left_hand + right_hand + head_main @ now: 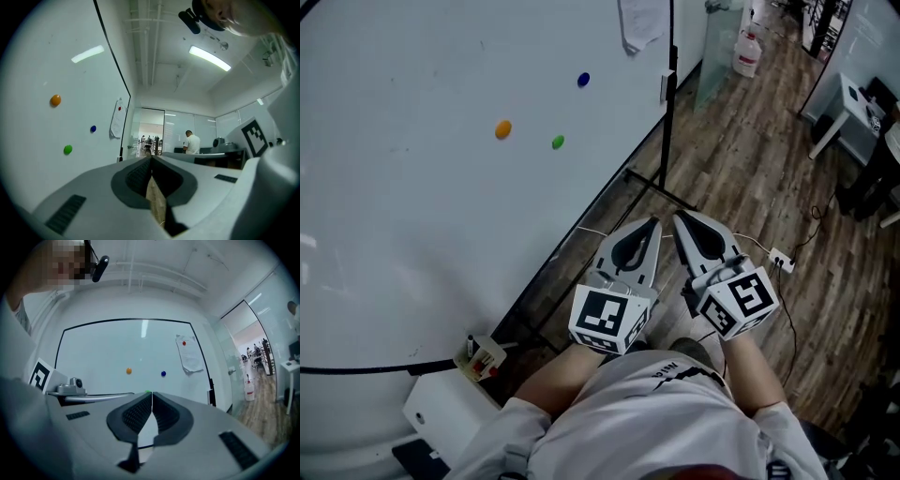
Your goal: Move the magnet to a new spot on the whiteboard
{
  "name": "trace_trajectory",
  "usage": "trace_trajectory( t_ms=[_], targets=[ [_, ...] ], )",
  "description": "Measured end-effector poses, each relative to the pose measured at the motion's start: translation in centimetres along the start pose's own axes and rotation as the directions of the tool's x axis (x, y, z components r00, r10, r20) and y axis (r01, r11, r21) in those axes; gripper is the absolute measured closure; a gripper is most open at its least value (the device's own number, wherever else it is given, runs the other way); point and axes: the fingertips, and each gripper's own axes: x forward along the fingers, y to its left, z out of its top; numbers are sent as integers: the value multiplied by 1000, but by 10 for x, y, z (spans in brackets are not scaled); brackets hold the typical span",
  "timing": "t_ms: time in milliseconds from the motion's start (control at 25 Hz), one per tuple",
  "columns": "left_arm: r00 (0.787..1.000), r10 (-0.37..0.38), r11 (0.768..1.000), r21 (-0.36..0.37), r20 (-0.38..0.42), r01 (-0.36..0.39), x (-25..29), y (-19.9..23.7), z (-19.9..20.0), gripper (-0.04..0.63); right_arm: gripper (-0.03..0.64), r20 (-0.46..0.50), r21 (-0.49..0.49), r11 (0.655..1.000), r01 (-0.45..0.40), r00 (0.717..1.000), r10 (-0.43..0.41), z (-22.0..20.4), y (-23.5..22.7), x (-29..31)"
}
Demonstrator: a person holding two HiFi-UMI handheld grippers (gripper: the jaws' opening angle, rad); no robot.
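Note:
Three round magnets sit on the whiteboard [403, 187]: an orange magnet [502, 129], a green magnet [558, 142] and a blue magnet [583, 81]. Both grippers are held side by side off the board, over the wooden floor, pointing level. My left gripper [652, 225] is shut with nothing in it, and so is my right gripper [679, 219]. The left gripper view shows the orange magnet [56, 100], the blue magnet [93, 129] and the green magnet [68, 149] to the left of its jaws. In the right gripper view the green magnet [148, 391] peeks just over the closed fingertips.
A sheet of paper [642, 23] hangs at the board's far end under a red magnet [183, 343]. The board's black stand [667, 122] reaches onto the floor. Markers lie in a tray [483, 356] by my body. A power strip [782, 260], a bottle [748, 52] and a white table [853, 103] are to the right.

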Motion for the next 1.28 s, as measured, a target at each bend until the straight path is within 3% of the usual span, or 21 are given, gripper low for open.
trace_trajectory(
  t_ms=[360,600,920,1280],
  targets=[
    [1000,-27,1000,1,12,27,43,34,14,583,601,7,-50,999,-2,1000,2,10,-19,46],
    [1000,-1,1000,-8,4,1,90,53,9,583,601,12,-34,999,-29,999,30,13,-66,78],
    [994,96,995,1,49,-96,180,80,41,583,601,37,-44,991,-123,992,124,60,-149,139],
    [966,236,971,4,105,-238,261,105,78,583,601,65,-87,955,-285,955,291,115,-210,196]
  ],
)
